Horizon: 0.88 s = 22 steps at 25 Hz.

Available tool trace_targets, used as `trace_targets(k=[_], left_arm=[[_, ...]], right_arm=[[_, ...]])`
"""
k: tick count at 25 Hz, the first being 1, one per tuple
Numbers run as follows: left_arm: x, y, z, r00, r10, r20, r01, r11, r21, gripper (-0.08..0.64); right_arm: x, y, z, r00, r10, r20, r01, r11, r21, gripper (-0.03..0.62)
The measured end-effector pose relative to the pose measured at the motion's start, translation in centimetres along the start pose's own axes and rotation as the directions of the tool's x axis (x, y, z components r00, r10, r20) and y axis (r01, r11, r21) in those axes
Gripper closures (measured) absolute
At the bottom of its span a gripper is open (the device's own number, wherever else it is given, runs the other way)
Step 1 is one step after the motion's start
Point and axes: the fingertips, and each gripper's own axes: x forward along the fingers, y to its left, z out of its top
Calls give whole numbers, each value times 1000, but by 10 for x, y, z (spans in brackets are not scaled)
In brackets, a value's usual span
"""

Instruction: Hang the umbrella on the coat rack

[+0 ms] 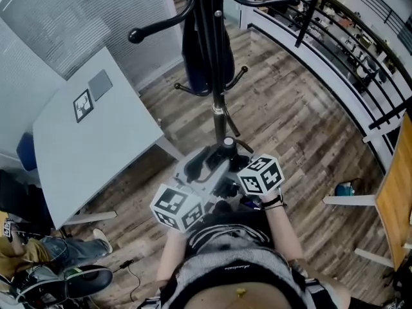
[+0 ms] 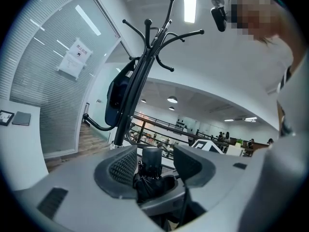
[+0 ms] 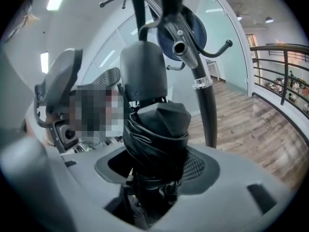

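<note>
At frame centre, left gripper (image 1: 205, 161) and right gripper (image 1: 239, 164) close together, black umbrella (image 1: 228, 145) between them, just below coat rack (image 1: 219, 111); white bench (image 1: 96, 143) at left.

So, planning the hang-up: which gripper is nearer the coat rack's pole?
Right. The right gripper is close in front of the pole; the left gripper sits farther back, the pole well beyond its jaws.

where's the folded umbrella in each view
Head view: umbrella just below centre, at the foot of the rack's pole.
Left gripper view: low centre, round end up.
Right gripper view: centre, a black bundle.
Shared landmark: coat rack pole.
</note>
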Motion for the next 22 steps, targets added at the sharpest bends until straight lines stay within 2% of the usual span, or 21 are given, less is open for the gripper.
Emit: trace_targets(k=[14, 22], left_arm=[[-7, 2, 3, 999, 35, -1, -35, 999, -14, 347], [-5, 9, 6, 998, 60, 19, -60, 998, -8, 347]], right_arm=[[8, -7, -2, 997, 15, -72, -18, 999, -42, 327], [7, -13, 7, 997, 23, -80, -29, 997, -72, 327]])
